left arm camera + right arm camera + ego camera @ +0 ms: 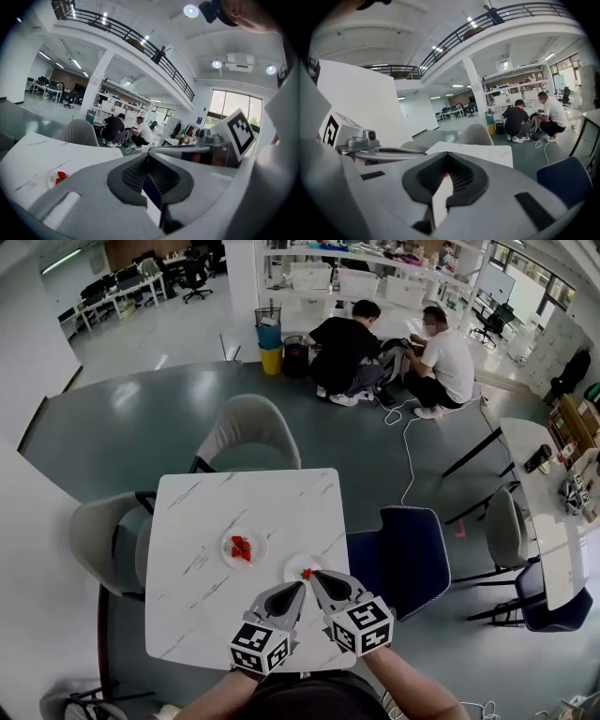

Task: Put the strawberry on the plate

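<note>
The right tongs (313, 577) are clamped on the small red strawberry (306, 573), the left tongs (299, 588) shut empty; a gentle lift towards the round white plate (229, 540) is advised.

I see a white marble table (216, 512) on a grey-green floor (112, 418), a pale chair (248, 432) at twelve o'clock, a blue chair (403, 554) at three, and, I think, desks (117, 292) far off at eleven.

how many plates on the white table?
2. One plate sits near the middle of the table with strawberries on it. The other plate lies to its right, nearer the person, partly covered by the right tongs. No others visible.
</note>
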Available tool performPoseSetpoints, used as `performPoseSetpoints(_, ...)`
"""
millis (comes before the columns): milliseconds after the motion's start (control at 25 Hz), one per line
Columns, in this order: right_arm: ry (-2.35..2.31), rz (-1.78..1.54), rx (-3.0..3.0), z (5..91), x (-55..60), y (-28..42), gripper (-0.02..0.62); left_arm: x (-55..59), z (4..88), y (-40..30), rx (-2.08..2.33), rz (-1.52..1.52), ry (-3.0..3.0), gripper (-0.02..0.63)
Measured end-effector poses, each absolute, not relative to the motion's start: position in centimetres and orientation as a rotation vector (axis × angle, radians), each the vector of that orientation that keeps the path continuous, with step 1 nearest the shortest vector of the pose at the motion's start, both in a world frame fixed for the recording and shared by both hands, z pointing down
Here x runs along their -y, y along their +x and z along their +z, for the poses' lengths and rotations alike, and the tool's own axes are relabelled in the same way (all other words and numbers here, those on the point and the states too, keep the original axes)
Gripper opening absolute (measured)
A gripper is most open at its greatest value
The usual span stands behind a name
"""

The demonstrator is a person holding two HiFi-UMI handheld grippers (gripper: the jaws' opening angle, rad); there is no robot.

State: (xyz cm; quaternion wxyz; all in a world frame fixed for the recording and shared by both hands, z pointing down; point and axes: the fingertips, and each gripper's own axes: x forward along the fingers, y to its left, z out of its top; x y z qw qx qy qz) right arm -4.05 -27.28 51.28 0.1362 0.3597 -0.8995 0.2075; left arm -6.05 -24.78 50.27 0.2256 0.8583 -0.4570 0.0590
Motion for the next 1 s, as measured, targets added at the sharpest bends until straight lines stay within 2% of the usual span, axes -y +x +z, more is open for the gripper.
performPoseSetpoints(600, 1.097, 0.366, 2.866, 36.9, 26.4, -3.8, 0.003, 24.2, 37.3, -6.0, 1.284, -0.031, 2.524, 0.009)
performPoseSetpoints(1000, 1.098, 0.324, 2.893, 35.4, 25.6, -3.6, 0.002, 23.3, 35.6, -5.4, 1.292, -0.063, 2.571, 0.009)
